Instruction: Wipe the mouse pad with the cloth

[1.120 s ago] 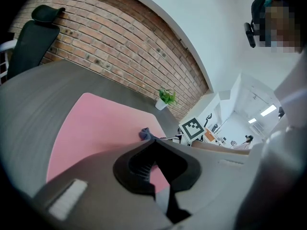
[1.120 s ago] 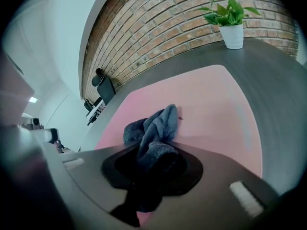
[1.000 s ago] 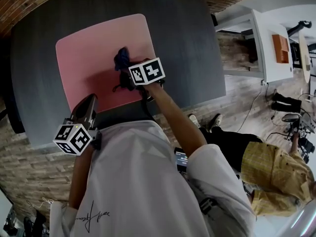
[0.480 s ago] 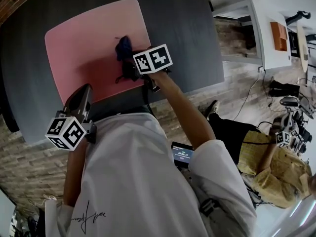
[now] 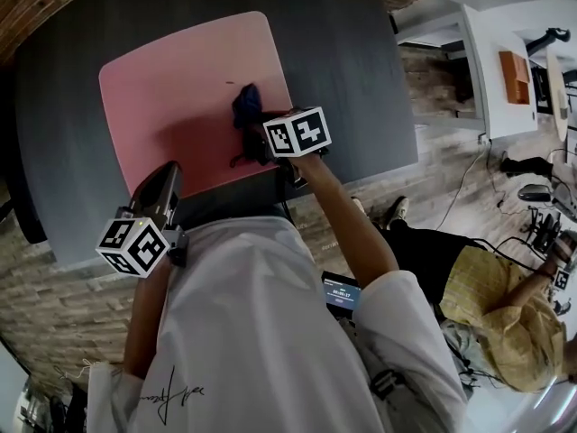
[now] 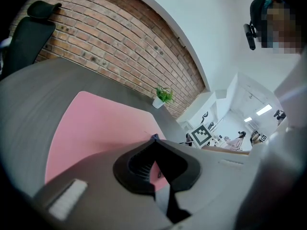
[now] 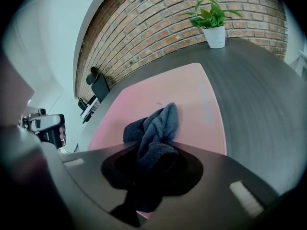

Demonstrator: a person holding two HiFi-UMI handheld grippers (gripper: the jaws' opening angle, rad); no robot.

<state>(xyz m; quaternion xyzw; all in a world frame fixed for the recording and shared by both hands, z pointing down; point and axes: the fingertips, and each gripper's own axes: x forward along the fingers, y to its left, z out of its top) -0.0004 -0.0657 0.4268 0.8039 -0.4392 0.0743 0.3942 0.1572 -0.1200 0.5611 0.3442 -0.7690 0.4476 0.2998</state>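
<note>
I hold the dark blue, bunched knit cloth (image 7: 156, 123) clamped in my right gripper (image 7: 153, 162). Its jaws are closed on the near end of the fabric, and the loose end spills forward from the tips onto the pink, round-cornered mouse pad (image 7: 192, 95). In the head view the cloth (image 5: 245, 105) lies on the right part of the mouse pad (image 5: 162, 88), about midway between its near and far edges. My right gripper (image 5: 255, 142) sits just on the near side of it, angled toward the far left. What matters for the next stroke is that the pad's right edge is close by on the cloth's right, with bare dark grey table (image 5: 361, 61) beyond it. Nearly all of the pink surface stretches away to the left and toward the far side. I judge the wiping should therefore run leftward across the pad, dragging the cloth behind or beside the jaws, not further right. My left gripper (image 5: 162, 183) is at the pad's near-left edge, well apart from the cloth. In its own view the left gripper (image 6: 154, 143) has its jaws together with nothing in them. I cannot tell whether it presses on the pad to steady it. The right hand is plainly the nearer one, and it does the work.
</note>
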